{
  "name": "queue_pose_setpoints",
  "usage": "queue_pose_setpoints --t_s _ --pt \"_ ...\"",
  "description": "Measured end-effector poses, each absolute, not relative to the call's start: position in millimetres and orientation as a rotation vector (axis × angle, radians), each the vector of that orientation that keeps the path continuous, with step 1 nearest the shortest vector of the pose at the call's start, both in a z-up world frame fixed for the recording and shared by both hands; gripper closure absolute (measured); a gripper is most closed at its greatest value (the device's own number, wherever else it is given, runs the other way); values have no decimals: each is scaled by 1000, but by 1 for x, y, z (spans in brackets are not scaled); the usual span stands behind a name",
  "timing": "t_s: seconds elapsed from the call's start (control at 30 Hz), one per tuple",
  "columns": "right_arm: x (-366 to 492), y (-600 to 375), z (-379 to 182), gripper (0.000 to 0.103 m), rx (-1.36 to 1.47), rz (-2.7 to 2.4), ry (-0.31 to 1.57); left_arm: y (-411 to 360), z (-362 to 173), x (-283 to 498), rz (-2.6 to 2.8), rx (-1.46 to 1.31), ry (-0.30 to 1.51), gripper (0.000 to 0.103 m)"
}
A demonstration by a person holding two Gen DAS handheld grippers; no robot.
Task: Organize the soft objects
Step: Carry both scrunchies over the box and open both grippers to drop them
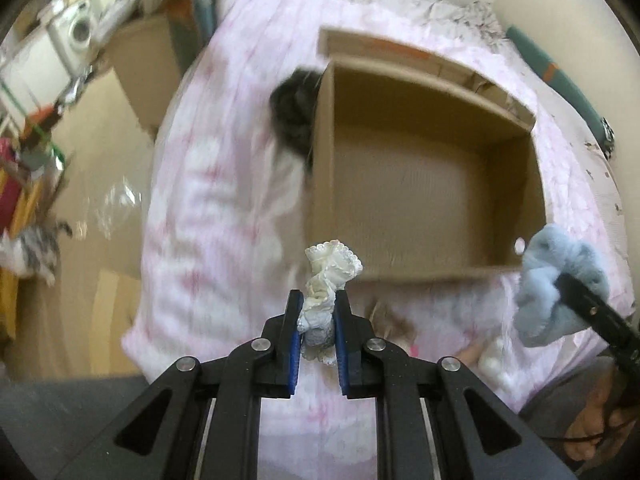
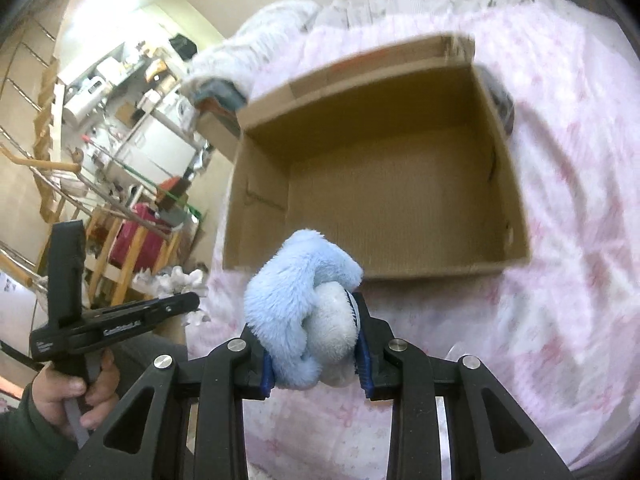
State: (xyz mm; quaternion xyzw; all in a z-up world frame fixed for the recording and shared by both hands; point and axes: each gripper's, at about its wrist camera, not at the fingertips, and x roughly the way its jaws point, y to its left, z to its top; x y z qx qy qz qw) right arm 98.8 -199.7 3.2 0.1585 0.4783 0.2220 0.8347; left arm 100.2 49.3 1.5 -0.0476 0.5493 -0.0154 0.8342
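Note:
My left gripper (image 1: pixel 319 300) is shut on a small cream lace-trimmed cloth (image 1: pixel 330 270), held above the pink bedspread just in front of an open cardboard box (image 1: pixel 420 272). My right gripper (image 2: pixel 310 320) is shut on a fluffy light-blue and white plush (image 2: pixel 296 300), also raised near the front wall of the box (image 2: pixel 440 270). In the left wrist view that blue plush (image 1: pixel 552 280) shows at the right edge, gripped by the other gripper. The left gripper's body (image 2: pixel 120 320) and the hand (image 2: pixel 68 396) holding it show at lower left of the right wrist view. The box interior looks bare.
A dark furry object (image 1: pixel 294 116) lies against the box's left wall. Small white and pink soft items (image 1: pixel 492 356) rest on the bedspread (image 1: pixel 224 208) near the front. A white fluffy blanket (image 2: pixel 256 52) lies beyond the box. Cluttered shelves (image 2: pixel 132 92) and floor lie left of the bed.

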Motion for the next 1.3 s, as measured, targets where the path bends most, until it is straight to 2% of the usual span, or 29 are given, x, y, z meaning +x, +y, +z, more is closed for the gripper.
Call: queue_pose_setpoints --t_s 0.17,0.37,0.67,1.3 --pt "117 -217 27 70 315 414 915 32 23 131 -38 -48 1074 90" --pt "143 -230 24 70 319 345 854 8 8 158 -35 16 1014 90" --pt "154 -214 -15 70 205 268 936 -4 -35 170 -21 52 1025 90" --pt "154 -200 -39 69 106 225 1011 3 -39 166 -16 33 1000 89"
